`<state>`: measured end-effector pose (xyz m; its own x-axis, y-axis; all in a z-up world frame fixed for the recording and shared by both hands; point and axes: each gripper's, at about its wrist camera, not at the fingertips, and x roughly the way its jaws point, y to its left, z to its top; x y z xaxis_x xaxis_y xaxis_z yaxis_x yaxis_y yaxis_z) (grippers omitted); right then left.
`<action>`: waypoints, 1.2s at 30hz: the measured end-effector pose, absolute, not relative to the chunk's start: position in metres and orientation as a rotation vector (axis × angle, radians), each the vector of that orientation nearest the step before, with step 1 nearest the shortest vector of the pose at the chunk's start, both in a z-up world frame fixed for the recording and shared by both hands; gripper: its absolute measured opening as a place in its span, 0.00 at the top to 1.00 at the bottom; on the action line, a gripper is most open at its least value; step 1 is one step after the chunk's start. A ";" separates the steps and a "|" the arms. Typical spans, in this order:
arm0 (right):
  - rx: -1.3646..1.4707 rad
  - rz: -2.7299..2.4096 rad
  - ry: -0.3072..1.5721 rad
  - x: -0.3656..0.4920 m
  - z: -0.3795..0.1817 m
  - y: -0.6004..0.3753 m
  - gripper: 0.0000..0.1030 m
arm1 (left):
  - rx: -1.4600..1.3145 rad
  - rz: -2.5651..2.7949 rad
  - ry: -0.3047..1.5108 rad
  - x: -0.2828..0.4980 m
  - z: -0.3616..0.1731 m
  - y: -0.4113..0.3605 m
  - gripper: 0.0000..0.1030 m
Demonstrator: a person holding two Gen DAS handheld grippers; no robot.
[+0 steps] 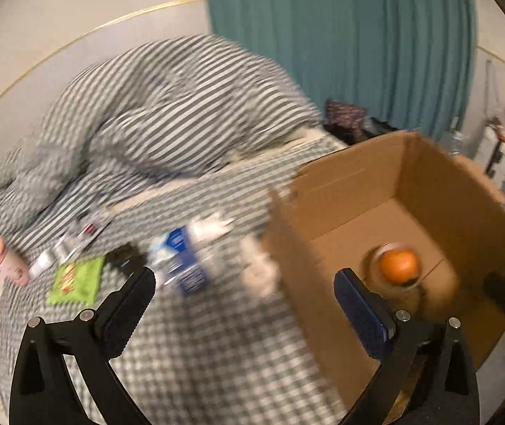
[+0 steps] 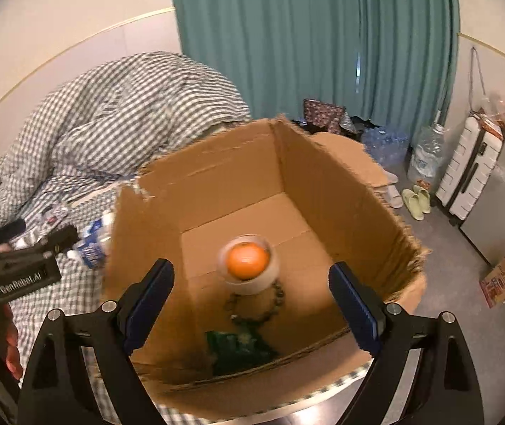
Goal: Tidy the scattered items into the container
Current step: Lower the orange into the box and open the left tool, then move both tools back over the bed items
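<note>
Tools first: right tool (image 2: 251, 279) hangs over the cardboard box (image 2: 326, 191), jaws spread wide, nothing between the pads. Left tool (image 1: 244, 283) likewise gapes wide w/ nothing gripped, one finger over the bed, the other over the box's near wall; its black body, seen from the right wrist cam, carries white lettering "GenRobot.AI", w/ a person's hand (image 2: 8, 347) under it.

Inside the box, counted: 1 orange fruit (image 2: 247, 260) sitting in 1 pale cup-like holder (image 2: 252, 285), 1 dark bead string (image 2: 273, 301) just in front of it, 1 dark green packet (image 2: 238, 349) at the near wall. Box is open-topped, edges ragged, standing on the bed's edge.

Left of the box on the checked bed sheet (image 1: 195, 347), loose items: 1 blue-and-white bottle or carton (image 1: 181, 265) lying near the box wall, print too blurred to read; 1 bright green packet (image 1: 75, 279) w/ yellow-red print, unreadable; 1 pink tube-like thing (image 1: 11, 262); a few small silver and dark bits beyond, too smeared to count. Rumpled checked duvet (image 2: 118, 113) piled behind.

Farther out: teal curtain (image 2: 323, 42), 1 big water jug (image 2: 425, 156), 1 white suitcase (image 2: 464, 170), slippers (image 2: 417, 198) on the floor, a shrink-wrapped pack of water bottles (image 2: 383, 145).
</note>
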<state>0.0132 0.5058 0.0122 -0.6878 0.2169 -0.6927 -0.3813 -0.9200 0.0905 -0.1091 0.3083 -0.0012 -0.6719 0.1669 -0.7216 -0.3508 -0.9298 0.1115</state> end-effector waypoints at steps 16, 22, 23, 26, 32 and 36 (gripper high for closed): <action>-1.150 2.832 0.174 -0.022 0.007 0.319 0.13 | -1.359 2.863 0.193 -0.106 -0.028 0.061 0.00; -1.261 2.874 0.081 -0.060 -0.014 0.262 0.13 | -1.459 2.912 0.086 -0.117 -0.052 -0.010 0.00; -1.285 2.879 0.079 -0.067 -0.019 0.257 0.13 | -1.479 2.913 0.070 -0.120 -0.057 -0.019 0.00; -1.340 2.888 0.096 -0.082 -0.031 0.250 0.13 | -1.526 2.914 0.025 -0.138 -0.075 -0.037 0.00; -1.391 2.861 0.068 -0.123 -0.054 0.252 0.13 | -1.577 2.883 0.001 -0.177 -0.107 -0.046 0.00; -1.434 2.827 0.067 -0.160 -0.073 0.264 0.13 | -1.574 2.852 0.010 -0.206 -0.123 -0.037 0.00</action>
